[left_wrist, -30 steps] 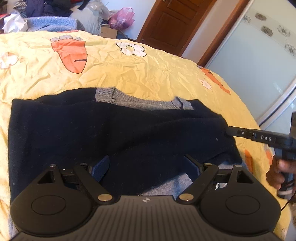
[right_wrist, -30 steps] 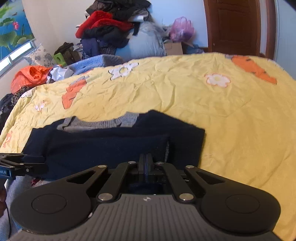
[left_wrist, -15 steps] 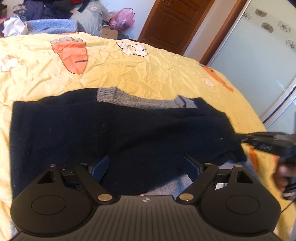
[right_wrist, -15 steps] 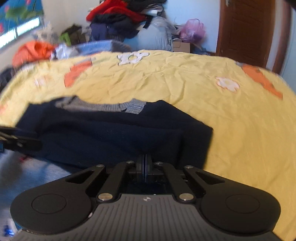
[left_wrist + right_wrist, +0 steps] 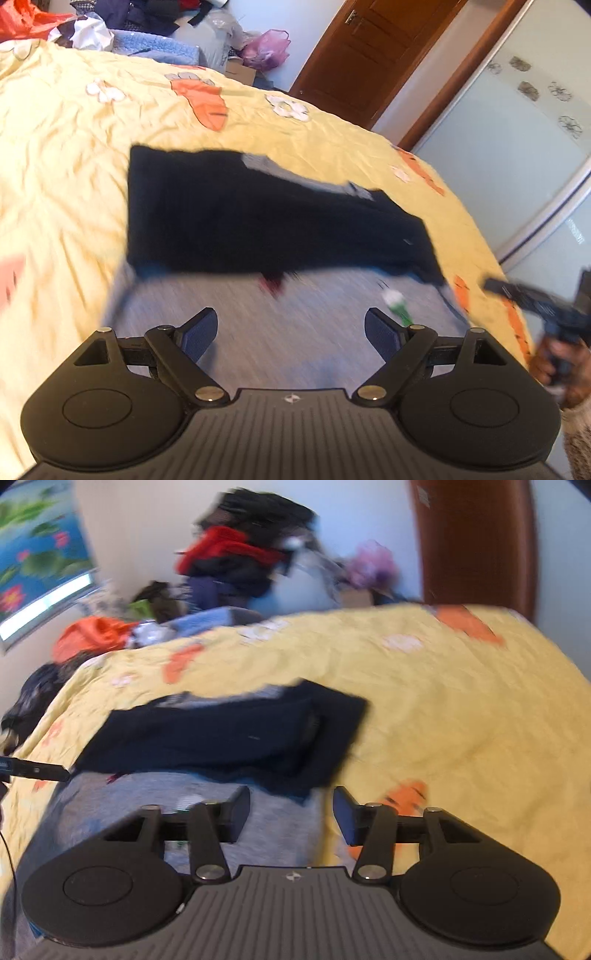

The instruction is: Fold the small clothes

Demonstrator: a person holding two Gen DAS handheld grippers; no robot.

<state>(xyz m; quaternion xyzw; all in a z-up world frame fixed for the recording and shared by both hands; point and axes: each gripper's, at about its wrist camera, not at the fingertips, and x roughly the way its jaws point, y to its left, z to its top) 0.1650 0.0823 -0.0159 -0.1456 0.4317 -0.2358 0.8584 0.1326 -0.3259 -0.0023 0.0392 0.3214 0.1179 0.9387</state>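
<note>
Two grippers, both empty. Left gripper [image 5: 290,328]: black two-finger tool, blue pads spread wide, nothing between them; it hangs over a grey fabric layer [image 5: 288,306] with a small green-and-white mark on it, too blurred to identify. Right gripper [image 5: 291,814]: jaws opening, a clear gap between the dark pads, no cloth caught there; grey fabric and the near corner of the dark garment lie below and just ahead of the fingertips.

Dark navy knitted sweater [image 5: 266,218] with grey ribbed collar lies folded into a broad flat band across the yellow quilted bedspread [image 5: 66,177], carrot and white flower print. Its near edge rests on top of the grey layer. From the right wrist view the same sweater [image 5: 229,734] sits ahead and left of the fingers, collar on the far side.

Right-hand tool visible at the right edge of the left view, held by a hand [image 5: 561,358], just off the sweater's right end.

Beyond the bed: heap of loose clothes [image 5: 240,557], brown wooden door [image 5: 362,48], frosted sliding panel [image 5: 517,147]. Heavy motion blur in both views.
</note>
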